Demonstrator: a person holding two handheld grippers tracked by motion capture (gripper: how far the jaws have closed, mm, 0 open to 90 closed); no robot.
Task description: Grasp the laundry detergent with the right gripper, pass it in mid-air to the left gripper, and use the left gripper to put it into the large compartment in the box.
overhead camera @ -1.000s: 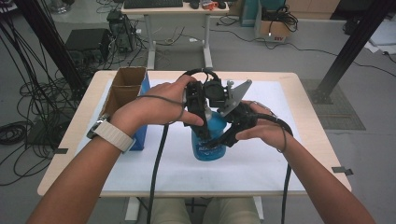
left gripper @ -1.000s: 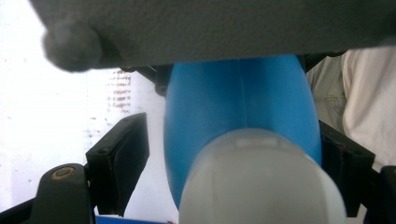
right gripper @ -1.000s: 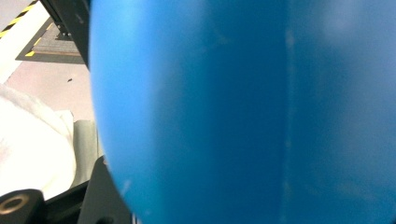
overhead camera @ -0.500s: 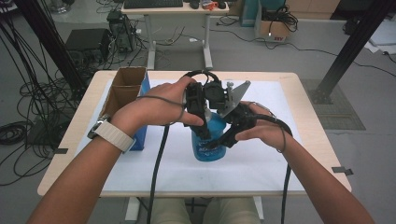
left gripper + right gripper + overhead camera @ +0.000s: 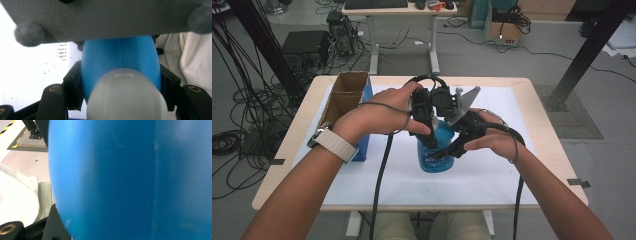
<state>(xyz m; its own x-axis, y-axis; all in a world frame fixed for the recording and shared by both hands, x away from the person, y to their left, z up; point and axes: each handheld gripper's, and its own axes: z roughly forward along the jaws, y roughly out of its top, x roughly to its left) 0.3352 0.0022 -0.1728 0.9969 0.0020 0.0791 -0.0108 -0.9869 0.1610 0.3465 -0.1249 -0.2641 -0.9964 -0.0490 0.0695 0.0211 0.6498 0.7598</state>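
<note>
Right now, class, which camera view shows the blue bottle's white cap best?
The left gripper view: the white cap sits large and close between the fingers. The high view shows the blue bottle upright, its top hidden by the grippers. The right gripper view shows bare blue wall.

My forearms reach forward, hands close together. My left claw [image 5: 428, 131] points down from above, jaws clamped shut; my right claw [image 5: 451, 148] angles in from the side, also clamped.
</note>
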